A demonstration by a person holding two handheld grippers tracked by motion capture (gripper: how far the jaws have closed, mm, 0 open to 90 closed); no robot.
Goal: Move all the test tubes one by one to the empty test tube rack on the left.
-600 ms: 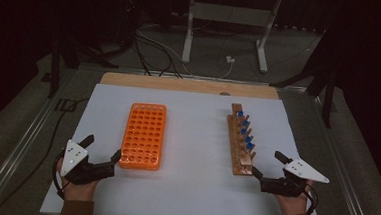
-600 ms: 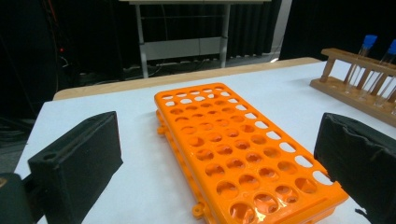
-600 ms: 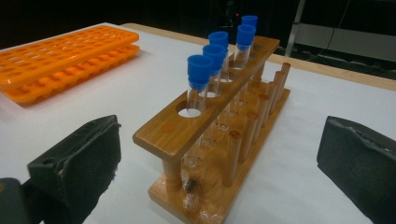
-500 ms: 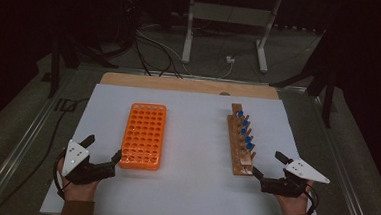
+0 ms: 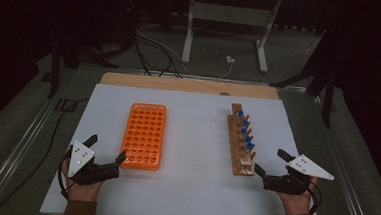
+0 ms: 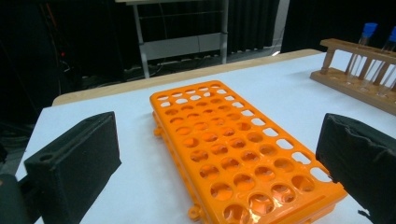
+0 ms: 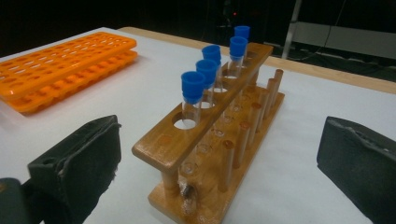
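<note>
The left gripper point(image 5: 106, 155), jaws wide, sits just left of the orange rack's point(image 5: 144, 134) near end. The right gripper point(image 5: 270, 167), also wide, sits well right of the orange rack, by the wooden rack point(image 5: 240, 140) of blue-capped tubes point(image 7: 193, 95).

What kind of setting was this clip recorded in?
Probably a lab-style recording bench: an orange tube rack and a wooden rack of blue-capped tubes sit on a white table, with cables and stand legs on the dark floor behind.

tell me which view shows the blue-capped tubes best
The right gripper view: the blue-capped tubes stand close, upright in the wooden rack. The high view shows small blue dots; the left gripper view catches two at its edge.
</note>
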